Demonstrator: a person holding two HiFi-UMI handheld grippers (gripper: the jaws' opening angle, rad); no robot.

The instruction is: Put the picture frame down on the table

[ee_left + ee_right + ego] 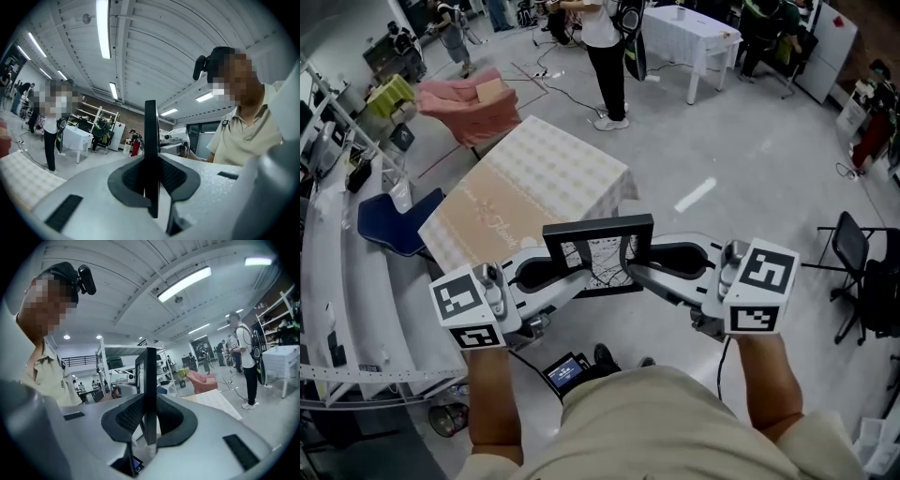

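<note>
Black picture frame (598, 228) with thin flat sides and a scribbly black-and-white picture inside is up in the air, in front of the person's tummy - it is not resting on anything yet. It looks like it is standing up straight.

The left tool (577, 278) pinches the frame's left side, and the right tool (634, 270) pinches its right side. Each tool's two jaws are squeezed onto the thin edge, with the dark bumpy pads (129, 180) pressing on the front and back (the two gripper views show this best, with the edge like a thin black line in the middle).

Why two tools? A frame is wide and thin, so I think one pinch on one side would let it swing or tip. A pinch on each side keeps it steady.

The table (544, 173) with the pale checked cloth is further ahead and a bit to the left, well apart from the frame. Only grey floor is under the frame now. So I think the job is just partly done - the frame has to go over the table and then come down gently. A blue chair (394, 223) sits just beside the table, so the person should mind it. Letting go of one side first could make the frame fall over.
</note>
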